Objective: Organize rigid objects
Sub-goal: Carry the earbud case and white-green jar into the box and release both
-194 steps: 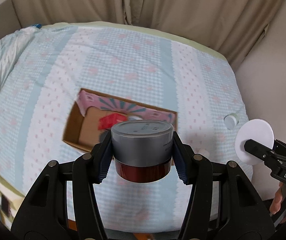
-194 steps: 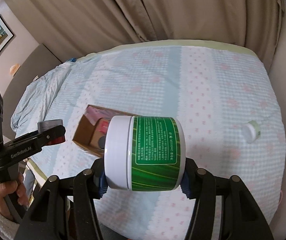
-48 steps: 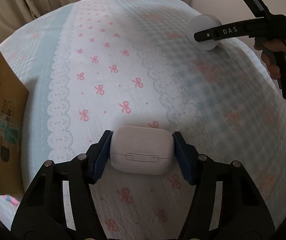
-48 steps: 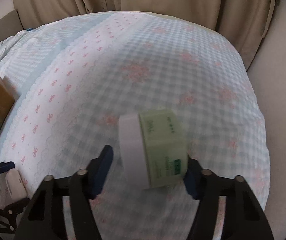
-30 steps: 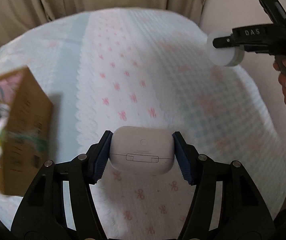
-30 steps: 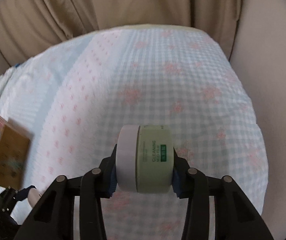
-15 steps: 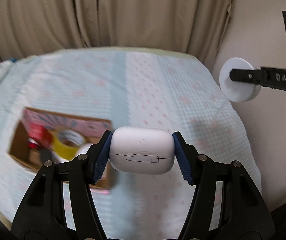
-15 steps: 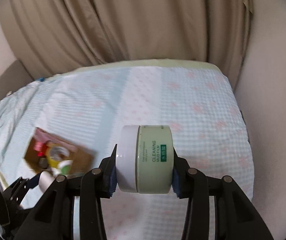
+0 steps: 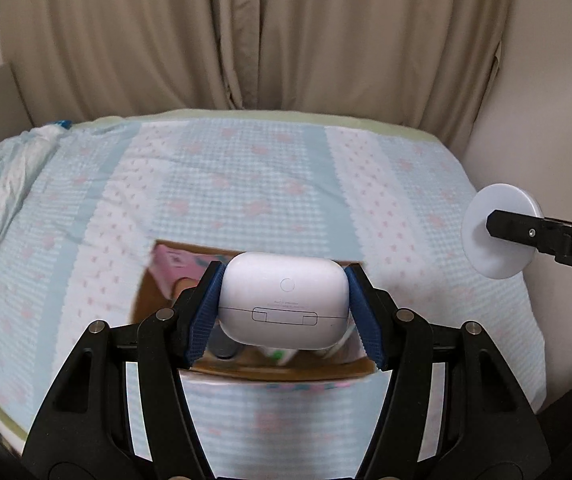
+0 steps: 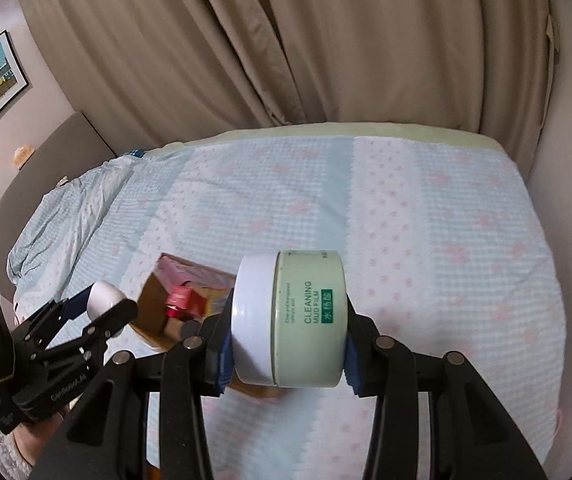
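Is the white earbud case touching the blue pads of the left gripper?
Touching. In the left wrist view, the earbud case sits clamped between the left gripper's blue pads, both pressed against its ends with no gap, above the cardboard box.

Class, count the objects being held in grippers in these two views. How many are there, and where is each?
2. A white earbud case sits clamped in the left gripper; a pale green jar, lying sideways, sits in the right gripper. Both hang above the bed.
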